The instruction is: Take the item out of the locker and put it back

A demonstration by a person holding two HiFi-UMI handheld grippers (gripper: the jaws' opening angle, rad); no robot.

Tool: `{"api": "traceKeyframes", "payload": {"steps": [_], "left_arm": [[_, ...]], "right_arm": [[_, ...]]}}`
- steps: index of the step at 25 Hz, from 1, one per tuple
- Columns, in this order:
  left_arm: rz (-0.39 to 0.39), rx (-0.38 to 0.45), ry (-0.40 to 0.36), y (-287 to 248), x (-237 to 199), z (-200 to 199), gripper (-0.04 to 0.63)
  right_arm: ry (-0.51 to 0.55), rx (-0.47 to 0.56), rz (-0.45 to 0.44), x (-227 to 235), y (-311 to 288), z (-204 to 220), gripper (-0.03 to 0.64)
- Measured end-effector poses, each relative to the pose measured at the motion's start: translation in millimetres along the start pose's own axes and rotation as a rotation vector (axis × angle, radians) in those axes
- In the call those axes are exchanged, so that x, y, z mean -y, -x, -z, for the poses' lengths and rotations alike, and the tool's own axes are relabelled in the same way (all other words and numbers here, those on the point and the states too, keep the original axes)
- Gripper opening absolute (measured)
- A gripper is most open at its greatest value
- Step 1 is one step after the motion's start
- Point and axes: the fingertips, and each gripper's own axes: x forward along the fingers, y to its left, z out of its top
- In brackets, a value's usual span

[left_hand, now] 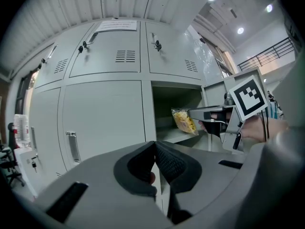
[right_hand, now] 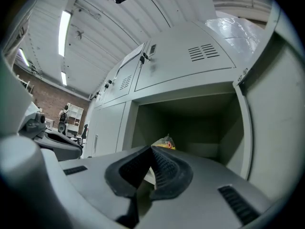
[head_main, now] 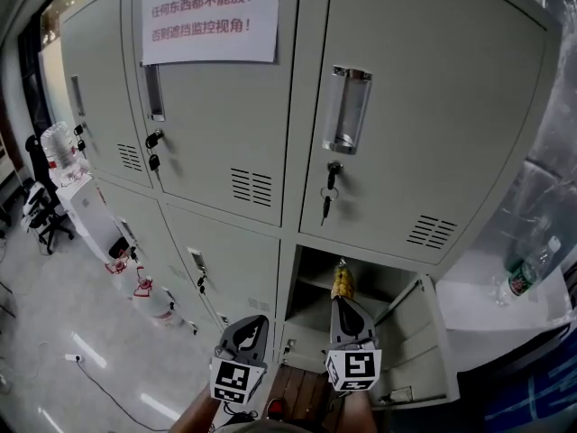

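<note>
**Grey steel locker bank point(head_main: 216, 142), seen from the head and from both tools.** One compartment point(head_main: 379, 282) in the lower row stands open, with its door point(head_main: 424, 332) swung out to the right. Every other door in view is shut.

- **Right tool point(head_main: 341, 299):** the jaws are closed tight on the near end of a yellow snack packet point(head_main: 341, 280). The packet projects beyond the tips and points into the mouth of the open compartment. In the left gripper view it hangs off the tool tip just above the front edge of the inner shelf point(left_hand: 174, 135), apparently clear of it. Whether it lies inside the threshold or just outside is hard to judge from these angles. A hand point(left_hand: 261, 128) grips this tool behind its marker cube point(left_hand: 249, 95).
- **Left tool point(left_hand: 155, 146):** the jaws are together, the pads meeting at the tips with nothing between them. It is held beside the right tool and faces the shut door to the left of the open compartment.
- **Upper row:** a white paper notice point(head_main: 209, 12) with red print is fixed across the middle door. A key point(head_main: 328, 197) hangs from the lock of the door directly above the open compartment.
- **Right of the lockers:** a plastic bottle point(head_main: 530, 267) with a green label rests on a pale surface
</note>
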Motion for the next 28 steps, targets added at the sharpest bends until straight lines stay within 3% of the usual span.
{"api": "traceKeyframes", "payload": {"steps": [28], "left_arm": [[-0.055, -0.043, 0.002, -25.5, -30.7, 12.8, 0.023]], "right_arm": [[-0.029, -0.063, -0.096, -13.7, -75.1, 40.1, 0.017]]}}
